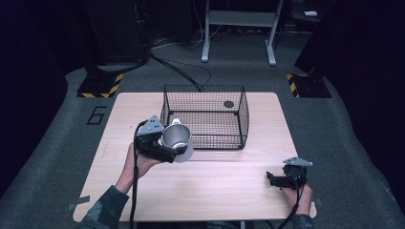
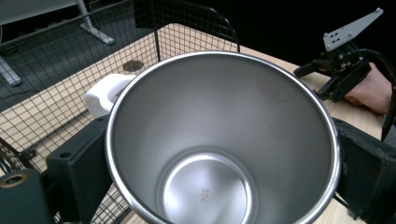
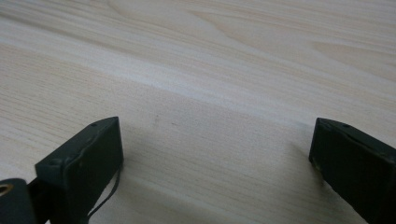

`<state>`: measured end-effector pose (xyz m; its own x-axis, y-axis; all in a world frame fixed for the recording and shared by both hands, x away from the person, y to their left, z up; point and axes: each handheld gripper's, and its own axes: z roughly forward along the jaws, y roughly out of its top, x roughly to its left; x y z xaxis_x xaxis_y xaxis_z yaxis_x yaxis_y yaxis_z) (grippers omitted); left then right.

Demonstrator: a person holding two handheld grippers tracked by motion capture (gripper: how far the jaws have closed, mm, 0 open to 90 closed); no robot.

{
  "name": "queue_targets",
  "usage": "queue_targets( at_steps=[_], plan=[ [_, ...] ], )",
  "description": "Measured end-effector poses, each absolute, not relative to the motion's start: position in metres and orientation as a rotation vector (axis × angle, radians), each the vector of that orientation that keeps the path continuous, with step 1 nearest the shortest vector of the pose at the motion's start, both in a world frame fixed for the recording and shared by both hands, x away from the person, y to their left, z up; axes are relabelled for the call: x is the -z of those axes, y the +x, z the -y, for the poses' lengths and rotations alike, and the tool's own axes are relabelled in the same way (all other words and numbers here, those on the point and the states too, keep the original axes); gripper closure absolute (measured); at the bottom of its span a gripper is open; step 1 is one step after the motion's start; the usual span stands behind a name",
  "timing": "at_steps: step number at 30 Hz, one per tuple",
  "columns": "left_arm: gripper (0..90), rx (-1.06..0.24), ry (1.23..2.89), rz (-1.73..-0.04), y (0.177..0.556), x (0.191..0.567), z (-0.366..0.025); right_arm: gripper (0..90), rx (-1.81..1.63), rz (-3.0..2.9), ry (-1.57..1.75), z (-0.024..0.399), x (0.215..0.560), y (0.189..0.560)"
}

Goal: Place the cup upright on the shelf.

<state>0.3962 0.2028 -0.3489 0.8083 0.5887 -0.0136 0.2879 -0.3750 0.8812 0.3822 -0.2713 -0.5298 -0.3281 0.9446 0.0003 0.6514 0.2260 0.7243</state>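
On the left, the left gripper (image 1: 165, 145) holds a steel cup (image 1: 175, 139) above the wooden table (image 1: 200, 191), its jaws clamped against the cup's outer walls, one on each side. The cup tilts, open mouth toward the camera, white handle (image 2: 105, 95) pointing at the wire basket (image 1: 205, 117) just behind, likely its destination. Inside the basket lies a small dark disc (image 1: 229, 104). On the right, the right gripper (image 1: 282, 179) rests low near the table's front edge, jaws spread wide, holding nothing, apparently waiting.
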Motion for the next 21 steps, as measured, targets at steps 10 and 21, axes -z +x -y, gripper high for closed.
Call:
queue_targets(
  at_steps=[10,21],
  plan=[
    [6.9,-0.375,1.966,-0.622,0.405,0.334,-0.193,2.4,-0.884,-2.062,1.467,0.271,0.53,0.382],
    [6.9,-0.376,1.956,-0.612,0.421,0.323,-0.186,2.5,-0.884,-2.062,1.466,0.271,0.53,0.382]
  ],
)
